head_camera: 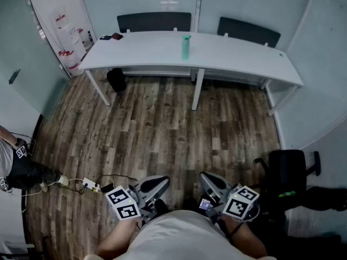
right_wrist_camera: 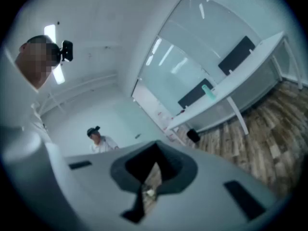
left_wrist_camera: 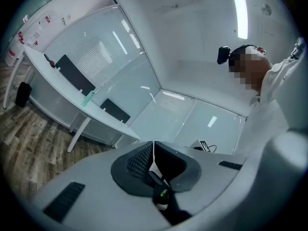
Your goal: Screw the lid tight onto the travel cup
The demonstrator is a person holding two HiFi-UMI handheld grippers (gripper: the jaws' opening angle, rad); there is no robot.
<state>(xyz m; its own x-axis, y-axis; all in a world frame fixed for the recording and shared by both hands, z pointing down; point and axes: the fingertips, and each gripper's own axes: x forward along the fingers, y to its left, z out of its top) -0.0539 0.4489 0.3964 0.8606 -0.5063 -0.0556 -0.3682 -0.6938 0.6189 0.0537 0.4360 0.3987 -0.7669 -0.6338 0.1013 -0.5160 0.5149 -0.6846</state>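
So the travel cup point(head_camera: 186, 47) stands upright on the white table point(head_camera: 244, 56), about mid-length and toward its far edge, well away from you. It's too small to tell how its lid sits. Two dark chairs point(head_camera: 154, 21) are tucked in behind the table. You're holding the left gripper point(head_camera: 154, 188) and right gripper point(head_camera: 212, 186) close against your body, far short of the table, both with jaws pinched together on nothing. Makes sense to me: the cup's out of reach, so nothing's worth opening for.
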